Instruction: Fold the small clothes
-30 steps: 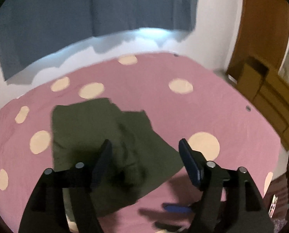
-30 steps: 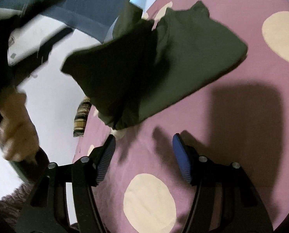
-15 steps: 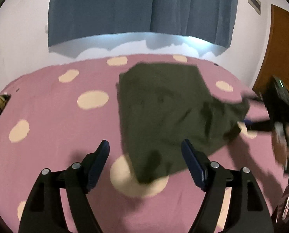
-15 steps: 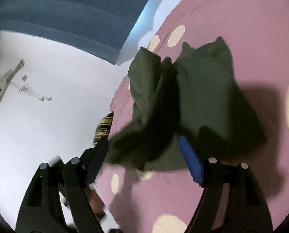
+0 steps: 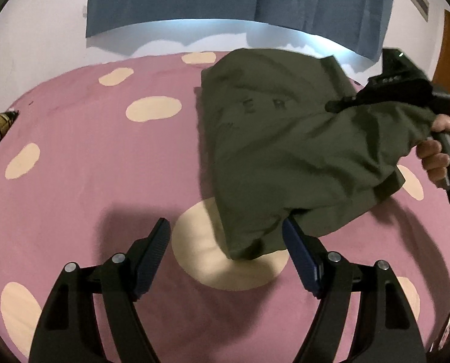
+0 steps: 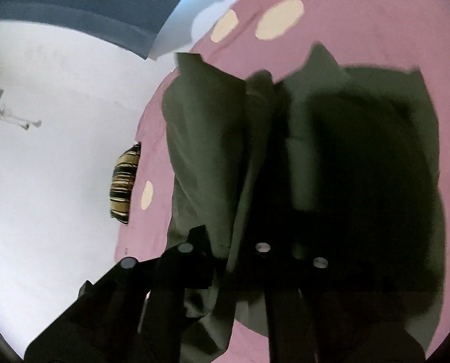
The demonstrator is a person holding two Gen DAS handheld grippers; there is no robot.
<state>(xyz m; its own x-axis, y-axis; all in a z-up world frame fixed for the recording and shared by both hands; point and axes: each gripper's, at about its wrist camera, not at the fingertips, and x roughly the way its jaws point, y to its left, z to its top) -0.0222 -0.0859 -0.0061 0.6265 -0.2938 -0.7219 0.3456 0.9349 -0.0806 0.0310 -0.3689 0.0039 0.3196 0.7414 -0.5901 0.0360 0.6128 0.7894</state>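
One olive-green garment (image 5: pixel 273 151) is the task's thing; it lies on the pink spotted bed (image 5: pixel 88 166), mostly flat at its far side, while its near right portion is lifted off the cover by the right hand-held gripper (image 5: pixel 343 104); that gripper's jaws are pressed together on a bunched fold of the cloth, and the person's hand (image 5: pixel 437 151) grips the handle just behind. In the right wrist view the fabric drapes limp over and around the closed fingers, so the exact pinch point is hidden. The left hand-held gripper (image 5: pixel 225 260) is spread wide with nothing held; the garment's nearest corner hangs just ahead of it, between the two tips. The cloth looks light, thin and wholly soft; it will sag and crease wherever unsupported, and a single pinch will let it swing. A hem or corner seems the best hold, likely the low near corner; taking it would let both grippers stretch the edge flat.
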